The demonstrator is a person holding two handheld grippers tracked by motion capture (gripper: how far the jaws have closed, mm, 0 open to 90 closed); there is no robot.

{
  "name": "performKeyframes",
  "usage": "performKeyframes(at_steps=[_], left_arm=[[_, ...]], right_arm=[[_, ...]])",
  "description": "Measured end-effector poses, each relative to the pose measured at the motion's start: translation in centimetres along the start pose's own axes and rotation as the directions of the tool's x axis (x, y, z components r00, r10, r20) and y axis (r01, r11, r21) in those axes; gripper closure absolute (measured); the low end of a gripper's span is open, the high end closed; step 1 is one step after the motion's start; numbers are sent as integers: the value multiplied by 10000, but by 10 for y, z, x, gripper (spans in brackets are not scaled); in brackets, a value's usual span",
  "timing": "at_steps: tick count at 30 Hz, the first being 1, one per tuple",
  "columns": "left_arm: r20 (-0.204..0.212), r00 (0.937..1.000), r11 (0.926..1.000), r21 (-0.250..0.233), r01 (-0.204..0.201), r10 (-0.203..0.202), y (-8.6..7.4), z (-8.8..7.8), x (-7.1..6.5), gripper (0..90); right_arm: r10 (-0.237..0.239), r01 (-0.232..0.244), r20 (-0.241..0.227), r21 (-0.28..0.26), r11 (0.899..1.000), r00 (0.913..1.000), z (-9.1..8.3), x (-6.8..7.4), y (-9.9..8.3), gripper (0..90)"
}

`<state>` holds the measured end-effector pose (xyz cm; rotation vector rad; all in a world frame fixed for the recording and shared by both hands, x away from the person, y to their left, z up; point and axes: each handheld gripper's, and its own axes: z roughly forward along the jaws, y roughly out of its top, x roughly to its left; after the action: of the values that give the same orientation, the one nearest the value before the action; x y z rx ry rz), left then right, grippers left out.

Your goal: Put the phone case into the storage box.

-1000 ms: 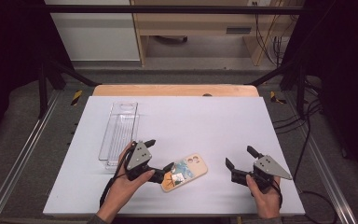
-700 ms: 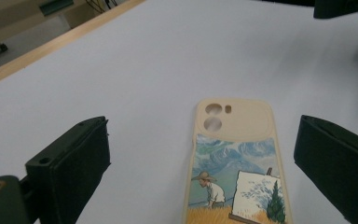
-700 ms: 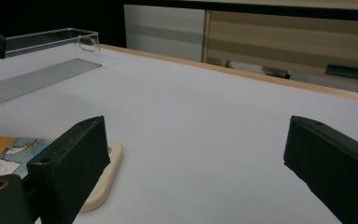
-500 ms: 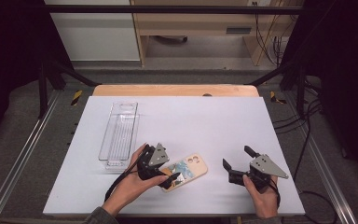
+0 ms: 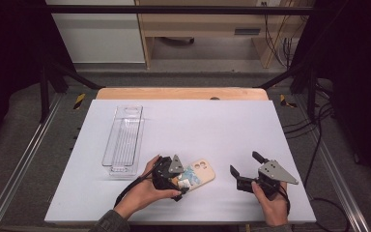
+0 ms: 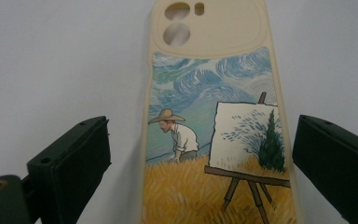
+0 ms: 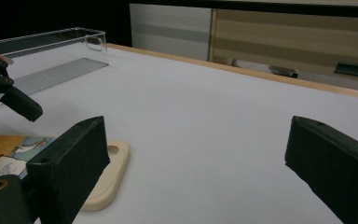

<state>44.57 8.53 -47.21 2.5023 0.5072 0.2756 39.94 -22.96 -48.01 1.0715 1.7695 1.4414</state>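
We find the left gripper [image 5: 176, 186] open, jaws straddling the phone case [image 6: 214, 140], which lies flat at the near table [image 5: 232, 125] edge. We judge the grasp in hand; next, close squarely on its sides. The right gripper [image 5: 244, 170] hangs open nearby. Farther left sits a clear tray [image 5: 123, 140].

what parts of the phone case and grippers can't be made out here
- Phone case: in the left gripper view its lower end is cut off by the bottom edge; in the high view the left gripper covers that end.
- Case in the right gripper view: partly hidden behind the right gripper's near jaw.
- Painted picture: too small to read in the high view.
- Clear tray: its near end is cut off by the left edge in the right gripper view.
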Motion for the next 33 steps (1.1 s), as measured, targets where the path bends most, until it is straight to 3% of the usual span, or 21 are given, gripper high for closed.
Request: performKeyframes(at_steps=[4,23,33], left_arm=[[58,10000,10000,38,-8,7,0,2,-1,38],[421,9988,9993,292,242,-255,-4,12,-1,41],[570,9969,9982,-196,559,-547,-12,11,-1,71]], right_arm=[[168,-169,-168,-60,9998,9997,0,1,0,58],[114,-114,-231,6,9999,9997,0,2,0,58],[131,-130,-196,48,9999,9997,0,2,0,59]])
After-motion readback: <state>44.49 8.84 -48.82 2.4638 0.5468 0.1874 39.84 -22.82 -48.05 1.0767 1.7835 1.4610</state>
